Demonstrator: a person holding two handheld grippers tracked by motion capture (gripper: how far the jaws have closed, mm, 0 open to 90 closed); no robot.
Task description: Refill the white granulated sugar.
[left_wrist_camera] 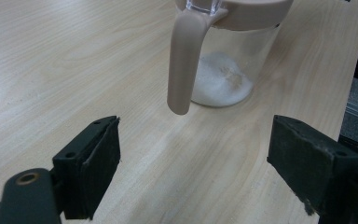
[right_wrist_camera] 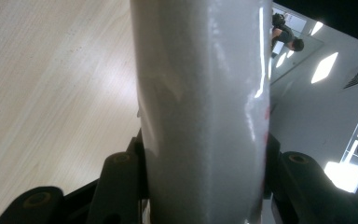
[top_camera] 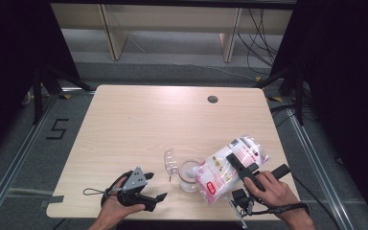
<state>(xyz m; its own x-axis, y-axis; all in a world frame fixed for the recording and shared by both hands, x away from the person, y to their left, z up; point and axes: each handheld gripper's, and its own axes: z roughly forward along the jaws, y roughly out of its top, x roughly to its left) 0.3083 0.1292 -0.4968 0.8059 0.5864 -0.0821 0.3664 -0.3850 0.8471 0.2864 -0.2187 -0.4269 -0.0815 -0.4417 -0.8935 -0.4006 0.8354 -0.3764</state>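
Note:
A clear jug (top_camera: 189, 176) with a beige rim and handle (left_wrist_camera: 184, 60) stands near the table's front edge, its clear lid (top_camera: 171, 162) flipped open to the left. White granules (left_wrist_camera: 221, 79) cover its bottom. A plastic bag (top_camera: 225, 167) of white granules with red print leans tilted over the jug's right side, its lower end at the rim. My right gripper (top_camera: 232, 160) is shut on this bag (right_wrist_camera: 205, 102), one jaw on each side. My left gripper (top_camera: 155, 187) rests open on the table to the left of the jug (left_wrist_camera: 228, 70), with its jaws wide apart and nothing between them.
The light wooden table (top_camera: 139, 120) has a round cable hole (top_camera: 212, 99) at the back right. Both hands are near the front edge. Wooden frames and loose cables lie on the floor behind the table. A "5" mark (top_camera: 57, 128) is taped on the floor at left.

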